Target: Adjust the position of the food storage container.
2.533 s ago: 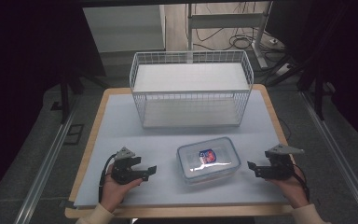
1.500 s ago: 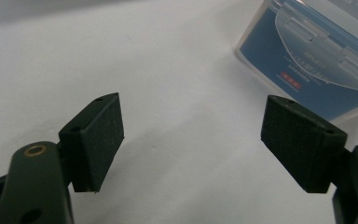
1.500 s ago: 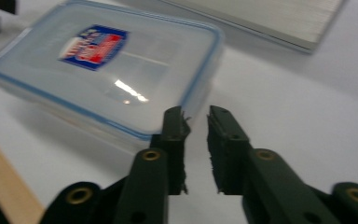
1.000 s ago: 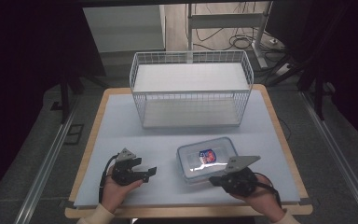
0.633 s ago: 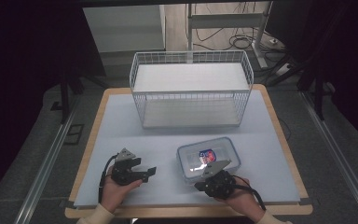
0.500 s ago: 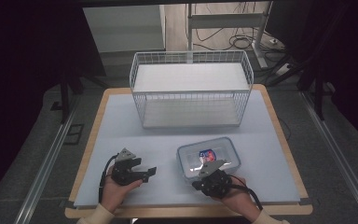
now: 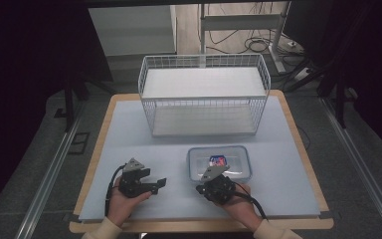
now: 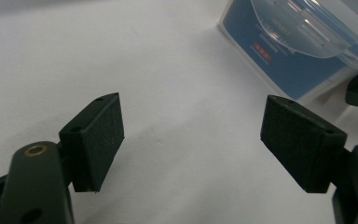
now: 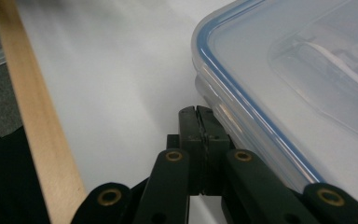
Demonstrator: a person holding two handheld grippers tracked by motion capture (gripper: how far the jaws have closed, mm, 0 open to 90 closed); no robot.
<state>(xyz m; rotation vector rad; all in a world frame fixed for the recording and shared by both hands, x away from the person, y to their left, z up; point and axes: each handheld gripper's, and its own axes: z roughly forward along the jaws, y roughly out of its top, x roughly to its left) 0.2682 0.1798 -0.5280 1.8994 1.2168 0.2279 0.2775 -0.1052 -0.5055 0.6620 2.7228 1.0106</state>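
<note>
The clear plastic box (image 7: 220, 163) with a blue seal under its lid lies flat on the table, near the front edge and a little right of the middle, in front of the wire basket (image 7: 203, 94). The right gripper (image 7: 214, 186) is at the front left corner of the box; in the right gripper view its jaws are pressed together with nothing between them, and the tips are just beside the box wall (image 9: 279, 93), below the lid edge, but I cannot tell if they touch it. The left gripper (image 7: 155, 184) rests on the table, well apart from the box on its left; its jaws are spread wide and they pinch nothing, only the bare mat shows between them in the left gripper view (image 8: 191, 126). The table (image 7: 104, 144) is covered with a pale blue-grey mat, and a light wooden border shows around it. The white basket stands at the back of the table, with a white board inside. Around the table the room is dark; grey floor, metal rails and some cables (image 7: 258, 45) at the far side are visible. Something red and blue (image 7: 218, 161) shows through the lid, but it is too small to make out. The label on the box side (image 8: 279, 51) is blurred, and the forearms are cut off by the bottom edge of the high view.
</note>
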